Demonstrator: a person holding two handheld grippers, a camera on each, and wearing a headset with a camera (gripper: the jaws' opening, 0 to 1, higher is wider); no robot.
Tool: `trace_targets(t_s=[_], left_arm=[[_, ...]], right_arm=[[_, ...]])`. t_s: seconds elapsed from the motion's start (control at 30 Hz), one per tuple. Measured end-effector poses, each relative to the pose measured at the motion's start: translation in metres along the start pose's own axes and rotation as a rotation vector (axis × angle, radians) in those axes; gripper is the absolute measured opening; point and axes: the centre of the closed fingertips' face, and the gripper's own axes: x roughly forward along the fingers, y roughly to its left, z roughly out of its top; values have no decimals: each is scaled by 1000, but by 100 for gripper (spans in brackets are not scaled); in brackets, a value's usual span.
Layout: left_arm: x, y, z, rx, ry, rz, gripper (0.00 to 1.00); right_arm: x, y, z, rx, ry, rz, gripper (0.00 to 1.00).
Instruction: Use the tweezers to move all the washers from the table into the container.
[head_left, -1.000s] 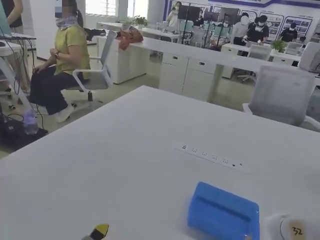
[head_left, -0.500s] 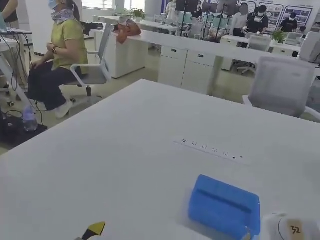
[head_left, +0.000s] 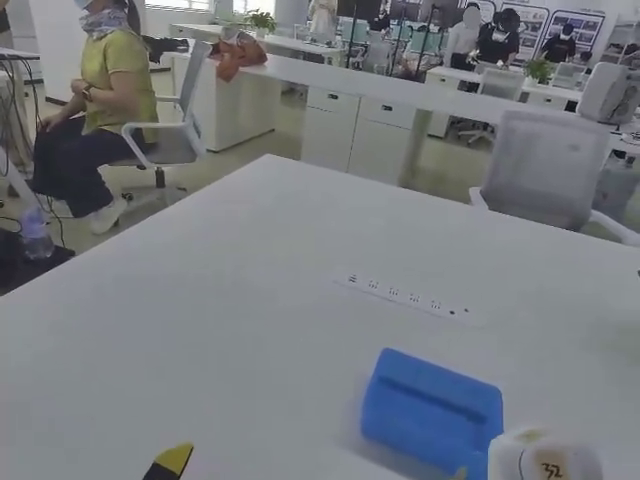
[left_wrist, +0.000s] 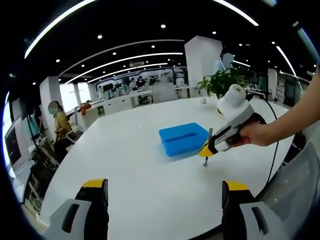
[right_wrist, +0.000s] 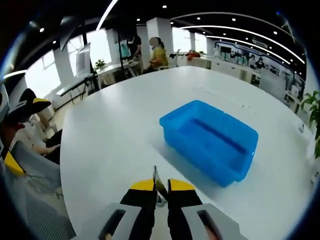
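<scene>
Container of blue plastic, rectangular and open-topped, flat on white bench, long sides running roughly crosswise in the head view.

Right gripper clenched on tweezers: jaws pressed together around the thin metal blade, aimed at the container's near long wall and just short of it. From the left gripper view, same tool carried in a hand just right of the container, tweezers pointing down, tips at bench level beside the container's corner; contact with the surface too fine to tell. From the head view, its white cap marked "32" low at the container's right near corner.

Left gripper released, jaws spread wide with nothing between them, facing the container across bare bench top and well apart from it. One yellow-and-black jaw tip at the lower edge of the head view, well left of the container.

Power strip recessed in the bench just beyond the container. Grey chair past the bench edge, behind and right of the container. Seated person in a yellow top far beyond and left of the container, off the bench. Plant beyond the container in the left gripper view.
</scene>
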Motion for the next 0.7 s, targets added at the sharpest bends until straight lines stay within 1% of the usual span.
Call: trace_targets(t_s=[0.03, 0.07, 0.1, 0.13, 0.23, 0.37, 0.43, 0.5, 0.67, 0.7], left_arm=[[0, 0, 0, -2, -1, 0, 97], [-1, 0, 0, -3, -2, 0, 97], [-1, 0, 0, -5, -2, 0, 97], [-1, 0, 0, -5, -1, 0, 97], [-1, 1, 0, 6, -3, -2, 97], [-2, 3, 1, 2, -3, 3, 96], [-2, 5, 2, 0, -8, 10, 96], [-2, 7, 3, -2, -9, 16, 96], [-4, 12, 4, -13, -18, 35, 96], [-5, 12, 4, -16, -19, 38, 96]], right_arm=[[0, -1, 0, -15, 7, -6, 3], [1, -2, 1, -14, 7, -2, 3], [1, -3, 2, -7, 10, 0, 3], [1, -6, 2, 16, 20, 4, 3], [0, -6, 2, 36, 18, 7, 3], [1, -1, 2, -1, 29, 14, 3], [1, -1, 1, -17, 33, 15, 3], [0, -2, 1, -8, 35, 20, 3], [-5, -8, -1, 21, 30, 29, 2], [-6, -10, -1, 20, 29, 24, 2]])
